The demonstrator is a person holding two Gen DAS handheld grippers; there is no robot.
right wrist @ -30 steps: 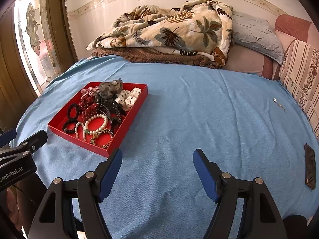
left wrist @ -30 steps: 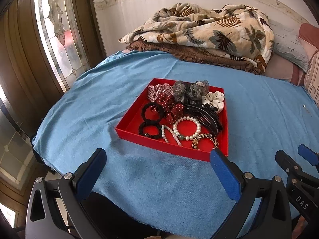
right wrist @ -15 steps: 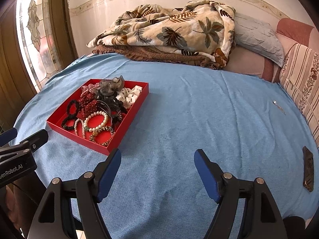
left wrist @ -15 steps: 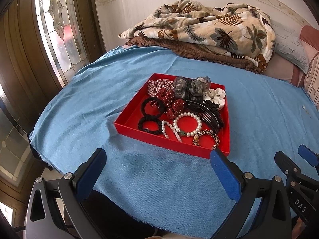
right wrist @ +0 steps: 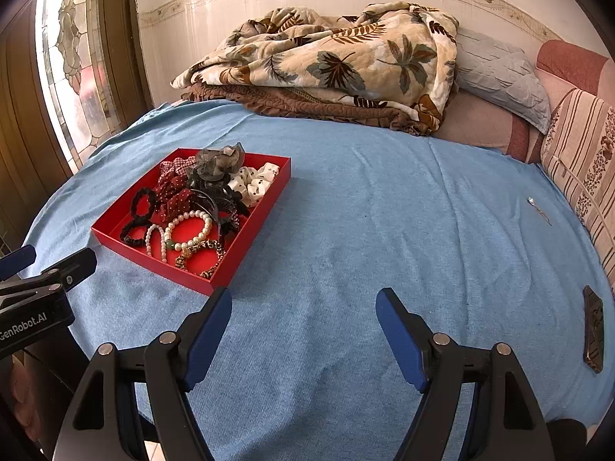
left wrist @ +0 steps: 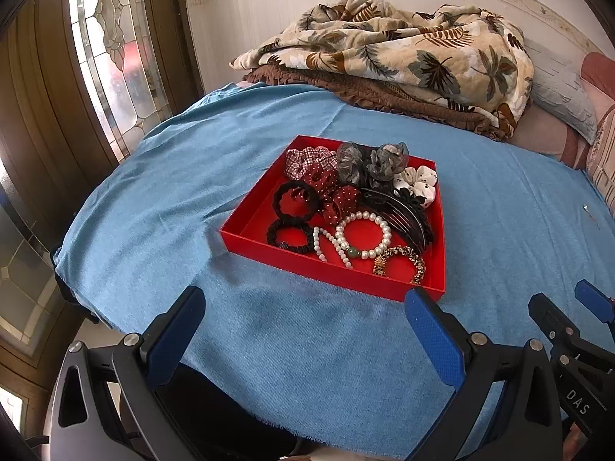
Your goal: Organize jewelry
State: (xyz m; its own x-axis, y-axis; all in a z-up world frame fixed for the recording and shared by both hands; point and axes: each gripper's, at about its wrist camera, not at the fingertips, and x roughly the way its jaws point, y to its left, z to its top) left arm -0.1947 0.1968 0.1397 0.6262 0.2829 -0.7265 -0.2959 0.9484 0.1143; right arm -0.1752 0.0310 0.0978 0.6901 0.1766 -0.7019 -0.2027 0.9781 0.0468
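Tray point(left wrist: 338, 269) looms nearer than before; left gripper point(left wrist: 303, 309) gapes wide.

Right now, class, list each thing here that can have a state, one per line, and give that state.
Left hand-held gripper: open, empty, above the blue cloth.
Right hand-held gripper: open, empty.
Shallow red cardboard tray: uncovered, holding a jumble of accessories.
White pearl bracelet: lying flat in the tray.
Leaf-print quilt: bundled at the wall.
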